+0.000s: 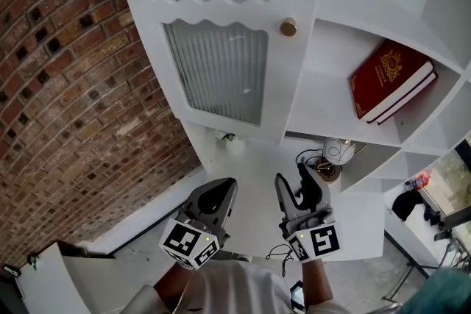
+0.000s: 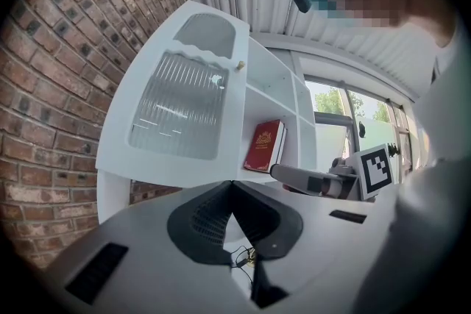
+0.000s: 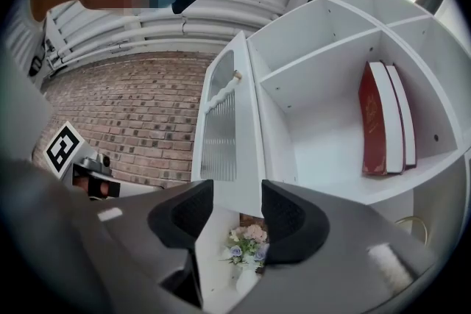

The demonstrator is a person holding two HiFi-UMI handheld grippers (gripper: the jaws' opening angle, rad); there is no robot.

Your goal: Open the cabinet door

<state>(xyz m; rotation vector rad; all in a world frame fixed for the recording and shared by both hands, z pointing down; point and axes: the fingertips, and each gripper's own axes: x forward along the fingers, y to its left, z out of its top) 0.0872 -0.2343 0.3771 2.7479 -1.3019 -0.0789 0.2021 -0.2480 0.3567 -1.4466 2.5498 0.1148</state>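
1. The cabinet door (image 1: 221,48), white with ribbed glass panes, is pictured standing wide open, swung out to the left in front of the brick wall (image 1: 66,84). Its brass knob (image 1: 288,27) is gripped by nothing, and the task is judged to be as good as done.
2. The right gripper (image 1: 294,184) is held below the knob and well apart from it. Its jaws are spread wide with nothing between them, a posture judged to suit a release rather than a pull.
3. The left gripper (image 1: 221,191) is carried alongside, its jaws pressed together and empty, apparently kept out of the door's way.
4. Open shelves are laid bare on the right, where a red book (image 1: 390,79) is stood at the side of its compartment. A vase of flowers (image 3: 246,243) is seen lower down, beyond the right jaws.
5. The door's free edge is left jutting toward the person, with open room between it and both grippers. Further swing is judged to be limited by the wall.
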